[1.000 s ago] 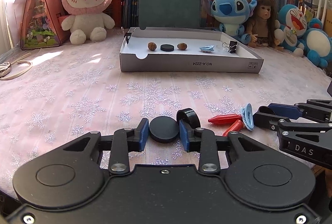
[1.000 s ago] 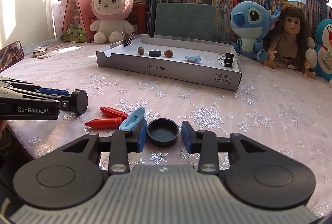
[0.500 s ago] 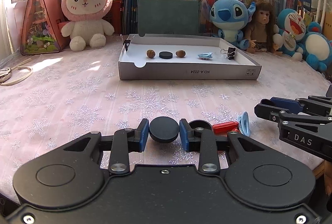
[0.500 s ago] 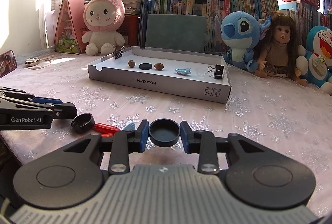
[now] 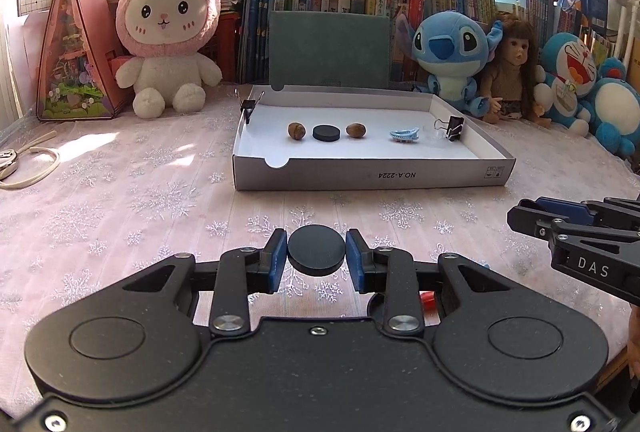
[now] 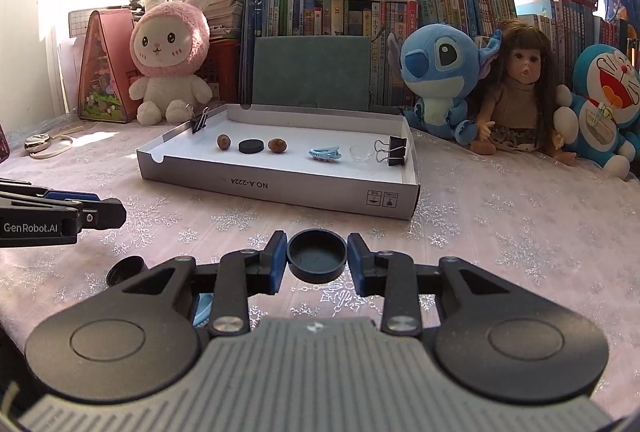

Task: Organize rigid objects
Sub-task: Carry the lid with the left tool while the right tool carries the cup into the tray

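My left gripper (image 5: 317,255) is shut on a flat black disc (image 5: 316,248), held above the tablecloth. My right gripper (image 6: 317,256) is shut on a black cap (image 6: 317,255), its hollow side facing up. Ahead lies a shallow white cardboard tray (image 5: 372,177) (image 6: 280,187) holding two brown nuts (image 5: 296,130), a black disc (image 5: 326,132), a blue hair clip (image 5: 405,134) and binder clips (image 5: 451,125). The right gripper shows at the right edge of the left wrist view, the left gripper at the left edge of the right wrist view. Another black cap (image 6: 125,268) lies on the cloth below.
Plush toys line the back: a pink rabbit (image 5: 168,31), a blue Stitch (image 5: 452,55), a doll (image 5: 514,71) and a Doraemon (image 5: 576,79), before a row of books. A pink triangular box (image 5: 76,55) stands far left. A red piece (image 5: 427,299) and blue clip (image 6: 205,306) peek under the grippers.
Both grippers have risen off the table with the disc and the cap. The red pieces, blue clip and spare cap have slipped down behind the gripper bodies.
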Demonstrator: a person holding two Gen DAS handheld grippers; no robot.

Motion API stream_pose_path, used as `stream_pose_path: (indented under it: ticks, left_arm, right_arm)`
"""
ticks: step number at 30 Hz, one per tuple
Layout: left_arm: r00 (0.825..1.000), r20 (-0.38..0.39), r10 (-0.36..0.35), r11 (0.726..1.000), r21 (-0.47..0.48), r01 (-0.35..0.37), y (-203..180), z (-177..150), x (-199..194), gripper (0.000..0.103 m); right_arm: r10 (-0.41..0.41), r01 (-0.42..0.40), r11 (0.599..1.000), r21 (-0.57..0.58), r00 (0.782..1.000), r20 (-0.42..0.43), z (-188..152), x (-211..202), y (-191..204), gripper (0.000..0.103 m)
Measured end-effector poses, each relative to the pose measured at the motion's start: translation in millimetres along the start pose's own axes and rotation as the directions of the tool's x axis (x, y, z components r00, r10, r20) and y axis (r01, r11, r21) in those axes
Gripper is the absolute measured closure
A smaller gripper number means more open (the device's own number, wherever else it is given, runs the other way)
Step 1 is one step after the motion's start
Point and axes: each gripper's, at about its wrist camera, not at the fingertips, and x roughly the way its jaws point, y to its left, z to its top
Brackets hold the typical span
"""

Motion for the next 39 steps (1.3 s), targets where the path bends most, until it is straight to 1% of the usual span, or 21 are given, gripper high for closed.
stream_pose_path:
  ticks: [6,11,14,19,22,26,32,35,39]
  left_arm:
    - [1.000,0.020,-0.008,1.000,-0.010,0.008,5.8,28.6,10.5,0.073]
    - [1.000,0.021,-0.012,1.000,-0.020,0.013,9.5,52.7,24.2,0.073]
    - [0.999,0.026,-0.021,0.999,-0.038,0.022,14.0,69.2,35.2,0.073]
    - [1.000,0.017,-0.017,0.998,-0.061,0.018,22.5,92.3,61.1,0.073]
    - [1.000,-0.016,-0.016,0.998,-0.066,0.015,27.0,102.8,81.7,0.073]
    - [0.996,-0.084,-0.026,0.995,-0.101,0.017,34.6,112.3,110.3,0.073]
    - [0.987,-0.161,0.011,0.994,-0.107,-0.029,41.1,114.5,149.0,0.073]
    - [0.982,-0.188,0.019,0.993,-0.112,-0.040,42.9,112.1,162.3,0.073]
    - [0.981,-0.191,0.035,0.994,-0.092,-0.054,39.4,109.7,170.6,0.073]
  right_arm:
    - [-0.010,0.011,0.997,0.077,1.000,-0.018,23.2,18.6,-18.8,0.065]
    - [-0.015,0.019,0.992,0.127,0.999,-0.032,43.4,37.9,-31.5,0.065]
    - [-0.020,0.026,0.988,0.151,0.999,-0.037,56.7,49.7,-37.8,0.065]
    - [-0.029,0.037,0.985,0.167,0.998,-0.049,76.0,71.4,-47.1,0.065]
    - [-0.034,0.045,0.983,0.177,0.997,-0.065,85.4,85.9,-53.7,0.065]
    - [-0.028,0.054,0.976,0.211,0.992,-0.123,95.4,107.4,-63.2,0.065]
    - [-0.011,0.062,0.968,0.244,0.978,-0.208,99.2,135.6,-67.8,0.065]
    - [-0.010,0.068,0.968,0.242,0.972,-0.235,97.9,147.6,-66.4,0.065]
    - [-0.015,0.075,0.970,0.232,0.968,-0.249,96.4,158.5,-63.8,0.065]
